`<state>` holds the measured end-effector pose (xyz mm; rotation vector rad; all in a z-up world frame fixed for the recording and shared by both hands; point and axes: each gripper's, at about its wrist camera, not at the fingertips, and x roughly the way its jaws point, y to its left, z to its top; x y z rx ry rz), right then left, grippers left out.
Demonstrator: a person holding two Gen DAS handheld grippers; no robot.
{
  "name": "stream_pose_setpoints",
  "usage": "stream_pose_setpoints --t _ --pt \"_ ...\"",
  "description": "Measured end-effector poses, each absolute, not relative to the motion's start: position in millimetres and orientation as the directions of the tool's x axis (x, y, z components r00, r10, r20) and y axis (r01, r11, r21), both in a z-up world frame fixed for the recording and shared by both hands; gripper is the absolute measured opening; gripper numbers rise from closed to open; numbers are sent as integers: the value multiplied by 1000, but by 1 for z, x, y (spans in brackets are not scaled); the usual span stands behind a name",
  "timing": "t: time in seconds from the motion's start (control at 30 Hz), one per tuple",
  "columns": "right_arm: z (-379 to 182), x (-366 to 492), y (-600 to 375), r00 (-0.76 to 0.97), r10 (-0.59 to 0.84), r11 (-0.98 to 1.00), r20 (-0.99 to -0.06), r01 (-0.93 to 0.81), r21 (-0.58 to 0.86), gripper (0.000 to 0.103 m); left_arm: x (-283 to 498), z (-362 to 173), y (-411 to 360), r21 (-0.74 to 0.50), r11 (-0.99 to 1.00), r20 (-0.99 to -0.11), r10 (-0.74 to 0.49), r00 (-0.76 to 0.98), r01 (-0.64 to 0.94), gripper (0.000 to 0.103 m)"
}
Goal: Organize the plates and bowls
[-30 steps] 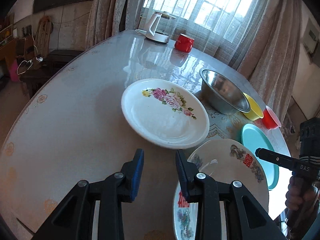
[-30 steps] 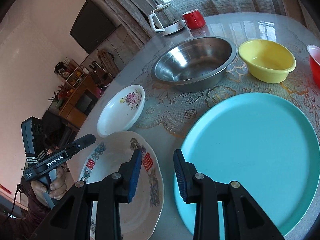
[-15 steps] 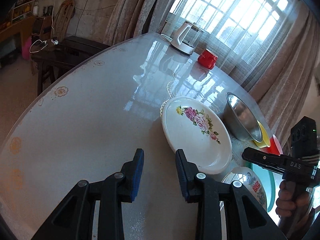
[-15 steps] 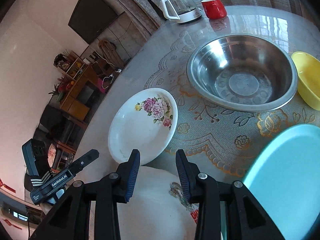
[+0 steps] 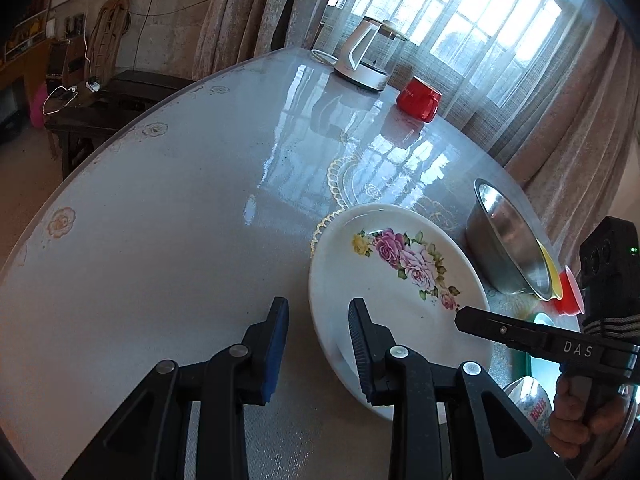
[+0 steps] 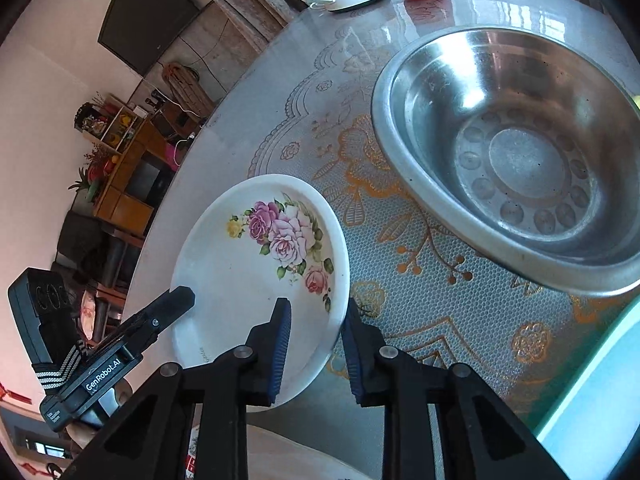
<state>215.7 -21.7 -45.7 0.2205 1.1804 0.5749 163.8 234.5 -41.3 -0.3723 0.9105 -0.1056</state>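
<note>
Left wrist: left gripper (image 5: 318, 344) jaws have just been closing astride the near rim of the white rose-printed plate (image 5: 394, 280) on the glass-topped table (image 5: 160, 208); contact unclear. Nothing stacked yet.

Right wrist: right gripper (image 6: 314, 346) likewise has just been closing, bracketing the opposite rim, pads apparently not pressing. Only here: steel bowl (image 6: 516, 152) interior, turquoise plate (image 6: 600, 420) edge.

Daylight pours through the far window (image 5: 472, 12), blown out to near white behind thin curtains. It throws bright, streaky glare across the glossy table (image 5: 168, 216) and a hot spot inside the steel bowl (image 6: 468, 96). The room at left stays dim. Fisheye bending curves every edge (corners go black). Focus is sharp, with no motion blur.
</note>
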Motion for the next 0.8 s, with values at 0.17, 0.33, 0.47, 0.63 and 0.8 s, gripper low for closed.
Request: stream_pose_setpoints --t 0.17,0.33,0.47,0.63,0.8 --pt "-42 211 -19 278 516 844 -810 -324 427 22 164 -39 223 -286 956 -765 -190 616 -60 24" --pt "-33 207 -24 297 540 832 -787 -330 447 22 154 -27 227 -298 953 -741 -197 642 -52 25" --pt "-22 204 -24 310 554 823 -772 -345 452 22 151 -13 227 -290 956 -723 -187 665 -46 25" --pt "-11 204 -29 333 578 811 -745 -342 476 22 152 -5 224 -281 959 -715 -187 673 -32 25" --pt "-3 199 -33 356 578 811 -734 -353 467 22 149 4 217 -274 962 -704 -184 686 -22 25"
